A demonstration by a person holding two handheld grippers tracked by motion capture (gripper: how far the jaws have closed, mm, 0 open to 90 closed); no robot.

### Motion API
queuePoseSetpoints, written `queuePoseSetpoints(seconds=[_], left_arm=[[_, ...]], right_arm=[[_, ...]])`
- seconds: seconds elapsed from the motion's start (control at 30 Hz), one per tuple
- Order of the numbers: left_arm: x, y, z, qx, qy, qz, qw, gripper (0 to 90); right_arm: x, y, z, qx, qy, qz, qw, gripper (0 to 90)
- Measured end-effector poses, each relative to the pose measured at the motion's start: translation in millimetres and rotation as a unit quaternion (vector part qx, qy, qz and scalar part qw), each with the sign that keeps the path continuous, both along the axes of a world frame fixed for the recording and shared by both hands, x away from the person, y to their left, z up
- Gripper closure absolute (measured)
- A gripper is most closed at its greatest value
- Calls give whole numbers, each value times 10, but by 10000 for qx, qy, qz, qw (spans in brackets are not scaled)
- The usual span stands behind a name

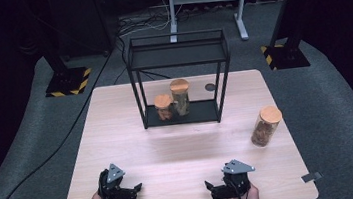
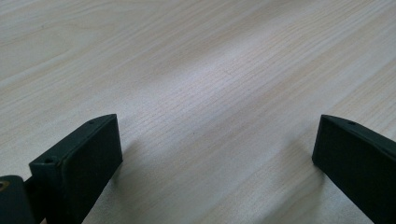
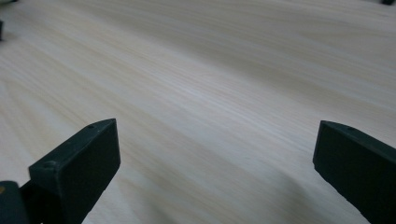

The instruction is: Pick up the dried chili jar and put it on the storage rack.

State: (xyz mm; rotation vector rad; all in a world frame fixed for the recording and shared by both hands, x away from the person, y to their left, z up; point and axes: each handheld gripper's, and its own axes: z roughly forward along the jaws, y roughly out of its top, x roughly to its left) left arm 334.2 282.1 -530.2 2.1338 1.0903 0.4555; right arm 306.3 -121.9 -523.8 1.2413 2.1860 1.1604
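Open table (image 1: 170, 150) between both grippers and the rack (image 1: 180, 79). Rack posts fence two jars (image 1: 174, 102) in. Third jar (image 1: 266, 125) stands alone, right side.

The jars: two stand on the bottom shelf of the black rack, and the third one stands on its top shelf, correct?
Not quite. The third jar stands on the table, right of the black rack, as the high view shows. Two jars are on the bottom shelf.

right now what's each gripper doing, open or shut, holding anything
Left gripper: open, jaws wide apart, nothing between them but bare table.
Right gripper: open, jaws wide apart, holding nothing.
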Motion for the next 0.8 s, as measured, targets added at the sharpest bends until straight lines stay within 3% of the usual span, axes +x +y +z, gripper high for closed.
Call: queuePoseSetpoints(seconds=[0.2, 0.47, 0.8], left_arm=[[1, 2, 1, 21, -11, -15, 10000, 8], [1, 2, 1, 13, -5, -12, 10000, 8], [3, -1, 0, 21, -4, 13, 10000, 3]], right_arm=[[3, -283, 58, -3, -166, -428, 9989, 0], [65, -645, 91, 18, -251, -978, 9949, 0], [161, -930, 140, 63, -449, -1342, 9899, 0]])
